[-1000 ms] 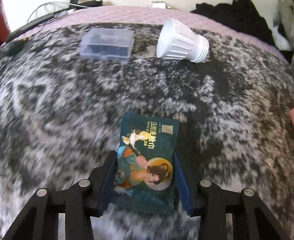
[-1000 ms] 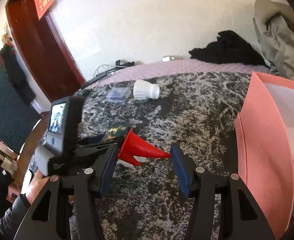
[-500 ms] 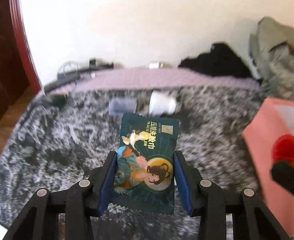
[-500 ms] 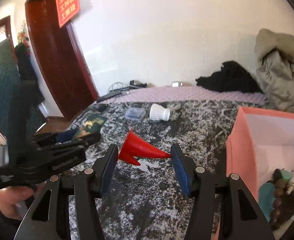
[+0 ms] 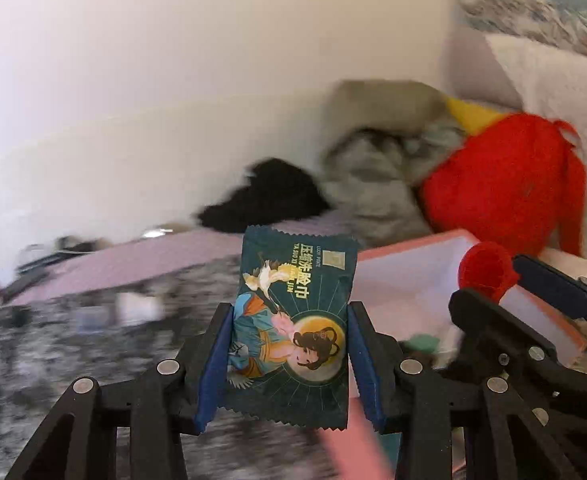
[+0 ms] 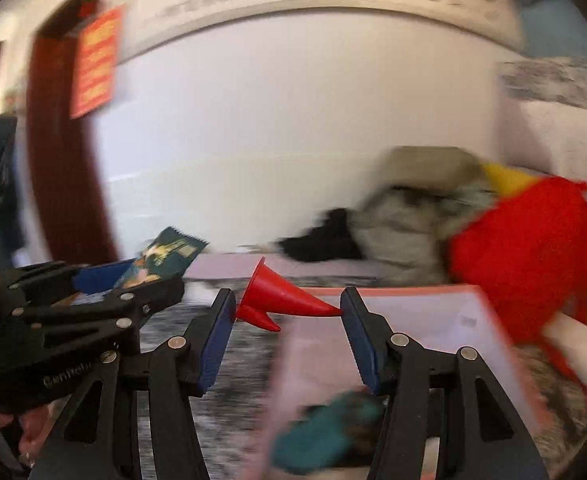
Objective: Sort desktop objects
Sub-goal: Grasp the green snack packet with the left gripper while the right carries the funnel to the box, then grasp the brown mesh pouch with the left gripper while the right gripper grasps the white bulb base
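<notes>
A plain white wall [image 5: 173, 80] backs the scene, and below it lies a worktop covered in mottled black-and-white fabric [image 5: 53, 360], blurred in both views. At the far left of the right wrist view stand a dark red door frame [image 6: 57, 160] and a red sign [image 6: 95, 60].

The left tongs [image 5: 287, 354] hold a dark teal foil sachet printed with a painted figure and yellow characters [image 5: 293, 320]; its two sides are pressed between the blue pads, and it stands upright, raised above the worktop. In the right wrist view the same tongs [image 6: 105, 280] appear at the left edge, a hand [image 6: 33, 436] gripping them from below.

The right tongs [image 6: 287, 322] are closed partway on a small red plastic funnel [image 6: 281, 300]: its wide mouth touches the left pad and its narrow spout tip the right pad, so it lies crosswise between them.

Just beyond both tools sits a pink open box with a pale inside [image 6: 433, 312]; a teal object [image 6: 325, 432], too blurred to identify, lies in it. Behind the box, a black garment [image 5: 265, 196], a grey-green jacket [image 5: 373, 176] and a red plush toy with a yellow tip [image 5: 505, 184] are heaped against the wall.
</notes>
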Demonstrator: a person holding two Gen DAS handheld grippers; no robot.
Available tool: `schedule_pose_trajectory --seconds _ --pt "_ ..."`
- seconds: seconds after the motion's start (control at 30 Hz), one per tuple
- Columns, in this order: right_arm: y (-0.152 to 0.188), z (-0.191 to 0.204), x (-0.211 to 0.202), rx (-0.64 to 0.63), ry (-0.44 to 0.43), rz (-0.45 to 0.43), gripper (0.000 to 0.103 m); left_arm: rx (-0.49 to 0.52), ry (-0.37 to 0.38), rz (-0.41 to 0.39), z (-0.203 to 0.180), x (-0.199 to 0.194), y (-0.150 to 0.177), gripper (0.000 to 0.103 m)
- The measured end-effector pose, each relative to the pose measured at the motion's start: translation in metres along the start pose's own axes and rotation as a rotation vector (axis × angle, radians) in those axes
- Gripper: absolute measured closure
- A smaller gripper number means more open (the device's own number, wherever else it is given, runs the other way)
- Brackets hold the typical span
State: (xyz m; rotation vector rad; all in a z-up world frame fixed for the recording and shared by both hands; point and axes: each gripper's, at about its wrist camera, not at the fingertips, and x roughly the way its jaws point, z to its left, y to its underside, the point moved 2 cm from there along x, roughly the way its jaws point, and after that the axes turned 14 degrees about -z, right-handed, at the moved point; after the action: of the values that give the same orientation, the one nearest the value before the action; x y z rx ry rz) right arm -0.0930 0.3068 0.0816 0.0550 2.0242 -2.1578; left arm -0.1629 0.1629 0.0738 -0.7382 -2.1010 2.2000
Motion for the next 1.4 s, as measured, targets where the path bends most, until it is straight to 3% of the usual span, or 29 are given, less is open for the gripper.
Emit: schedule_pose_trajectory --seconds 0.07,0.13,0.17,0.2,0.23,0.27,0.37,0.47,0.6,0.9,1.13,1.3,1.4 --pt "0.004 -0.043 -0.005 0.087 0.061 0.022 0.045 -0.004 0.036 0.036 -0.025 0.028 0.001 0.052" --pt "0.012 -0.081 -0.003 0.159 0.113 0.049 0.045 0.012 0.074 0.081 -0.047 0.053 0.005 0.032" --pt "0.017 -0.099 0.003 0.177 0.141 0.075 0.044 0.024 0.084 0.107 -0.056 0.063 0.008 0.031" --pt "0.024 -0.116 0.010 0.200 0.169 0.109 0.035 0.048 0.069 0.129 -0.061 0.071 0.011 0.031" --pt "0.032 -0.131 0.017 0.240 0.195 0.146 0.017 0.064 0.058 0.140 -0.063 0.074 0.014 0.031" --pt "0.038 -0.142 0.019 0.291 0.212 0.161 0.011 0.073 0.051 0.146 -0.063 0.073 0.016 0.030" --pt "0.048 -0.166 0.023 0.421 0.212 0.195 0.010 0.087 0.018 0.143 -0.051 0.062 0.023 0.026" --pt "0.044 -0.166 0.022 0.441 0.197 0.167 0.009 0.072 -0.041 0.136 -0.029 0.047 0.030 0.025" --pt "0.037 -0.140 0.025 0.391 0.155 0.156 0.009 -0.020 -0.108 0.137 0.012 0.021 0.043 0.022" --pt "0.033 -0.028 0.043 0.196 -0.007 0.177 0.009 -0.172 -0.325 0.156 0.125 -0.033 0.075 0.022" --pt "0.041 0.059 0.052 0.095 -0.120 0.203 0.009 -0.207 -0.489 0.186 0.213 -0.087 0.105 0.022" --pt "0.044 0.115 0.057 0.071 -0.203 0.213 0.009 -0.226 -0.541 0.237 0.266 -0.118 0.132 0.022" --pt "0.049 0.143 0.060 0.044 -0.240 0.226 0.009 -0.246 -0.530 0.271 0.291 -0.131 0.148 0.022"
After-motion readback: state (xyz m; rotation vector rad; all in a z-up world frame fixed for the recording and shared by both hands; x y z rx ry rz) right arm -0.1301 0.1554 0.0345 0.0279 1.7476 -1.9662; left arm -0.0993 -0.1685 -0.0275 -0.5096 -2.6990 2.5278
